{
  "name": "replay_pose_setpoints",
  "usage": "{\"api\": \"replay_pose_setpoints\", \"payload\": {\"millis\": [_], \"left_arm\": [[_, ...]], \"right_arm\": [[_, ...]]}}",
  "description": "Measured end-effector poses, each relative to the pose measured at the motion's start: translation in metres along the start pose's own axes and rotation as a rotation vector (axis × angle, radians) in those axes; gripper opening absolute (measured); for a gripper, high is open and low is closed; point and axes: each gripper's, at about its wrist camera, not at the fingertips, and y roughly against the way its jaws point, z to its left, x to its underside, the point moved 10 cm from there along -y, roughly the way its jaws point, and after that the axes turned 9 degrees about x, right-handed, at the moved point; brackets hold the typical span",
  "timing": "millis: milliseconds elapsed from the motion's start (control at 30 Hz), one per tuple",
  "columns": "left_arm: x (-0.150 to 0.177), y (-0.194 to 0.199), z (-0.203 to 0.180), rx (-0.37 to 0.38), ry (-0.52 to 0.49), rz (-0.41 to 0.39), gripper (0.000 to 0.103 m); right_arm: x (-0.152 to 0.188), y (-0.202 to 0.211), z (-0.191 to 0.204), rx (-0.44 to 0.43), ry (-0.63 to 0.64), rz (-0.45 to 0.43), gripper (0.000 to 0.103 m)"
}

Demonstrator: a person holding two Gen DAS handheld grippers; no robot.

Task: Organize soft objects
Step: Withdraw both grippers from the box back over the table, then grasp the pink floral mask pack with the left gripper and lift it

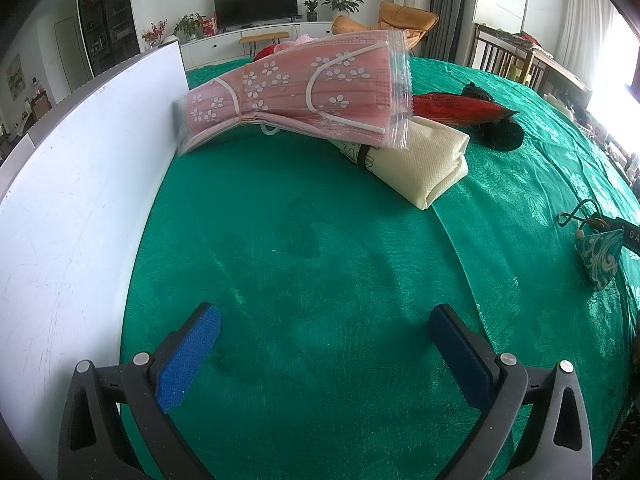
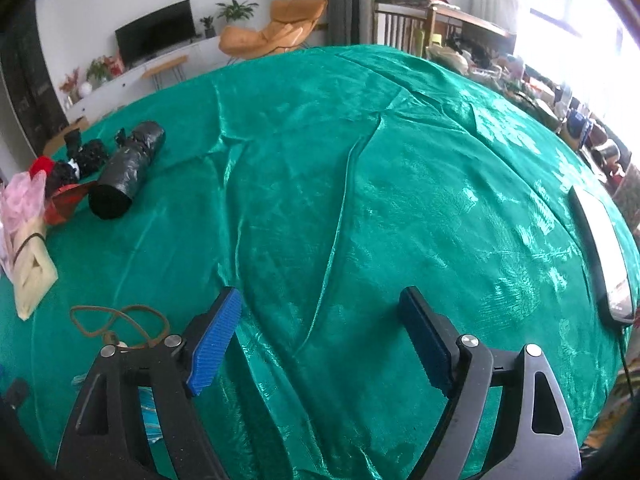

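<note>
Green cloth [image 1: 320,280]: satin cover over my desk, creased ahead of the right tool.
Left tool [image 1: 324,356]: I see it released, nothing between its blue pads, hovering over bare cloth.
Right tool [image 2: 320,336]: released, spread wide, empty.
Mask pack [image 1: 296,92]: pink, flower-printed, bagged; ahead of my left tool, leaning on the white board [image 1: 80,184].
Cream pouch [image 1: 420,164]: ahead, under the pack's right end.
Black roll [image 2: 128,168]: far ahead-left of my right tool.
Brown cord [image 2: 120,324]: just beside its left finger.
</note>
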Motion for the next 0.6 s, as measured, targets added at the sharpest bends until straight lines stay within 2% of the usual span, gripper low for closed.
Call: {"api": "replay_pose_setpoints", "payload": {"millis": [167, 233, 333, 433, 500, 600], "left_arm": [[-0.001, -0.001, -0.001, 0.004, -0.004, 0.019, 0.103], [-0.01, 0.0, -0.006, 0.038, 0.005, 0.034, 0.103], [-0.051, 0.016, -0.014, 0.075, 0.036, -0.041, 0.103], [-0.111, 0.028, -0.018, 0.114, 0.086, -0.117, 0.103], [-0.15, 0.021, -0.012, 0.098, 0.115, -0.112, 0.103], [-0.185, -0.005, 0.01, -0.002, 0.173, -0.069, 0.103]], "right_arm": [[0.0, 0.0, 0.001, 0.001, 0.001, 0.001, 0.084], [0.0, 0.0, 0.001, 0.001, 0.001, 0.001, 0.084], [0.0, 0.0, 0.0, 0.003, 0.002, 0.001, 0.084], [0.0, 0.0, 0.001, 0.005, 0.005, 0.001, 0.084], [0.0, 0.0, 0.001, 0.005, 0.005, 0.001, 0.084], [0.0, 0.0, 0.001, 0.004, 0.004, 0.001, 0.084]]}}
